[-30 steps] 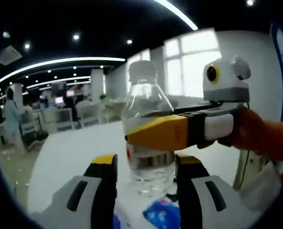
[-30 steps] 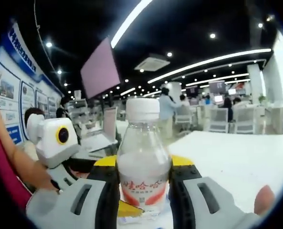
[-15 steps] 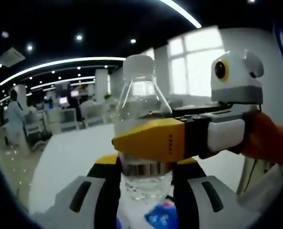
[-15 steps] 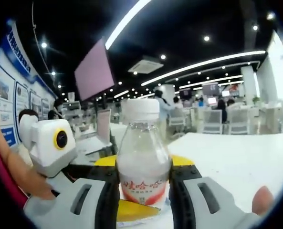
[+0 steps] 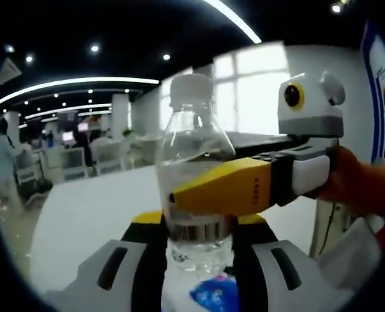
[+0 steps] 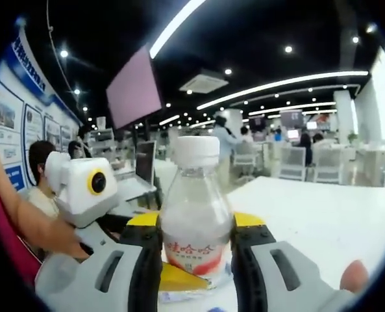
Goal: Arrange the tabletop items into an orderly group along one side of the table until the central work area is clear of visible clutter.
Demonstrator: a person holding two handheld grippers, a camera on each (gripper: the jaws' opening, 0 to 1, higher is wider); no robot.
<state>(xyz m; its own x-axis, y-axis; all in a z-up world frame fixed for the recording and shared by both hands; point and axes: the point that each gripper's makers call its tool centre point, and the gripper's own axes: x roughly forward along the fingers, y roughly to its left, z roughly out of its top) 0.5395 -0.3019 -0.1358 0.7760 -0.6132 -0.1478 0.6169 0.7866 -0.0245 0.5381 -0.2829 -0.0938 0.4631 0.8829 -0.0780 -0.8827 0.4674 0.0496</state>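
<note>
Closing in since a second ago, both the left gripper and right gripper apparently clench the water bottle, ready for relocating sideward.

You are in a large open-plan office. At ten o'clock in the left gripper view, rows of desks with monitors and chairs run under long ceiling light strips. At one o'clock in the right gripper view, people stand among more desks, and a wall poster board hangs at nine o'clock.
</note>
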